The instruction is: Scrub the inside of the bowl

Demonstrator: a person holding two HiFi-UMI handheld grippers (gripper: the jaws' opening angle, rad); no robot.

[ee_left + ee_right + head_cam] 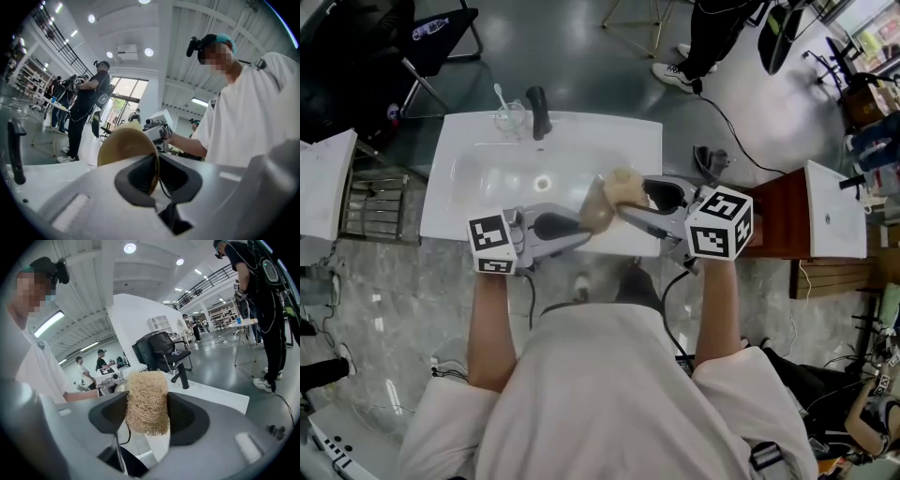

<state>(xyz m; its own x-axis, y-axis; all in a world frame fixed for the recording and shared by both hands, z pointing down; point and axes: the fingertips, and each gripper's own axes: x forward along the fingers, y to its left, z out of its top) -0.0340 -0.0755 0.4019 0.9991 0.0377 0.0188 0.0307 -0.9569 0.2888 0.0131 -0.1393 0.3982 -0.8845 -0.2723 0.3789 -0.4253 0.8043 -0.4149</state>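
Over the white sink (478,173), my left gripper (584,228) is shut on the rim of a tan bowl (596,210), which stands tilted on edge. In the left gripper view the thin bowl (125,146) wall is pinched between the jaws of the left gripper (157,174). My right gripper (630,201) is shut on a beige loofah scrubber (625,187) that sits against the bowl's upper side. The fibrous loofah scrubber (147,401) fills the gap of the right gripper (147,414) in the right gripper view.
A black faucet (538,111) and a glass with a toothbrush (510,117) stand at the sink's back edge; the drain (543,183) lies mid-basin. A wooden cabinet with a white basin (830,211) is to the right. A person (712,37) stands beyond the sink.
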